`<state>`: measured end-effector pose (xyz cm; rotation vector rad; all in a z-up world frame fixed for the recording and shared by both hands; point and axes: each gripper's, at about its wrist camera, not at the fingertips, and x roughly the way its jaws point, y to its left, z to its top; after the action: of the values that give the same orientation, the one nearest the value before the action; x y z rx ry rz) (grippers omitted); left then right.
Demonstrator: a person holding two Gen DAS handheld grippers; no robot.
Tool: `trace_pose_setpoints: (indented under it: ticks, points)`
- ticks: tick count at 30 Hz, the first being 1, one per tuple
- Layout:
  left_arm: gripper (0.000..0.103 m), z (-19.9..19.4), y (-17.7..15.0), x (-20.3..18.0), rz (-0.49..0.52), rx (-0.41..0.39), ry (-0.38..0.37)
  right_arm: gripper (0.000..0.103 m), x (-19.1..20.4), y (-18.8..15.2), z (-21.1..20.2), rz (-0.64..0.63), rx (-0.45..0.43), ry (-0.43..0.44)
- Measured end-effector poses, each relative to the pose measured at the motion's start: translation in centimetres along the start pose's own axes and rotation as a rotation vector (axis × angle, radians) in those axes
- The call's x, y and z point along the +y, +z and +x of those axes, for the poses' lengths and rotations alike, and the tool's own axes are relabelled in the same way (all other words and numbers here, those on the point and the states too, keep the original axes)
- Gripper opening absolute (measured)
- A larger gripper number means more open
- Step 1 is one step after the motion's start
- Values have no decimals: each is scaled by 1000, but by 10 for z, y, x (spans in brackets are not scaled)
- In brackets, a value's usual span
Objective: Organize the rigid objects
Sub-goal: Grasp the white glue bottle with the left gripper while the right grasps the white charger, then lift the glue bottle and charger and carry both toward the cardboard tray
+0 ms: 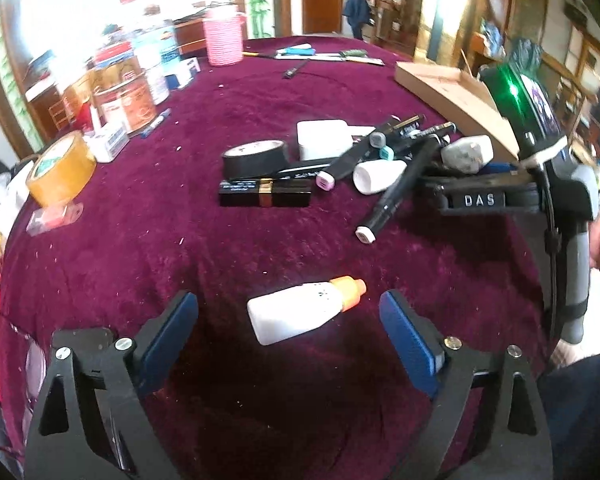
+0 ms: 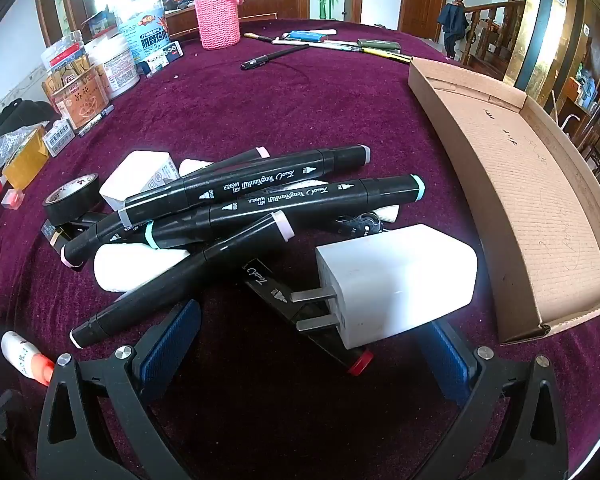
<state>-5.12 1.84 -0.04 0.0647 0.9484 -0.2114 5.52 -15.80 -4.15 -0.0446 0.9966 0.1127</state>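
Note:
My left gripper [image 1: 289, 310] is open, its blue pads either side of a small white bottle with an orange cap [image 1: 300, 312] lying on the maroon cloth; neither pad touches it. Further off lie a black tape roll [image 1: 256, 157], a black and gold lipstick case [image 1: 265, 193] and a heap of black art markers [image 1: 396, 176]. My right gripper [image 2: 312, 328] is open too, low over that heap. A white plug charger [image 2: 396, 284] and a red-tipped marker [image 2: 300, 312] sit between its pads, untouched. The other markers [image 2: 260, 204] are piled just beyond.
An open, shallow cardboard box [image 2: 540, 208] lies to the right of the heap. A pink knitted holder [image 2: 218, 18], jars and boxes [image 2: 100, 68] line the far left. Loose pens [image 2: 320, 42] lie at the back. A brown tape roll [image 1: 60, 168] stands left. A person walks by the distant stairs.

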Motion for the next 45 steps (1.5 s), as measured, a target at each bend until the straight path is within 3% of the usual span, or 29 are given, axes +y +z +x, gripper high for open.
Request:
trace_pose_setpoints:
  ticks: [1, 5, 15, 17, 19, 22, 26, 31, 37, 45]
  points:
    - [84, 0, 0, -2, 18, 9, -2, 102, 0, 0, 0, 0, 1, 0]
    - [77, 5, 2, 0, 68, 18, 28, 102, 0, 0, 0, 0, 2, -1]
    - [76, 23, 4, -3, 153, 51, 43, 102, 1, -1, 3, -40, 6, 23]
    - [61, 26, 1, -4, 156, 72, 30, 102, -1, -1, 0, -121, 36, 77]
    - [54, 28, -2, -5, 150, 96, 22, 102, -3, 0, 0, -178, 50, 119]
    - [39, 22, -6, -9, 136, 108, -21, 99, -13, -10, -11, -179, 54, 220]
    - [39, 12, -14, -28, 160, 119, -84, 85, -24, -20, -38, -215, 1, 290]
    - [41, 4, -7, -32, 122, 80, -63, 70, -32, -24, -65, -266, -52, 314]
    - [41, 23, -1, -28, 65, 131, -49, 55, -46, -22, -69, -283, -42, 288]
    - [41, 32, 3, -31, 25, 104, 36, 55, -70, -9, -59, -231, -51, 247]
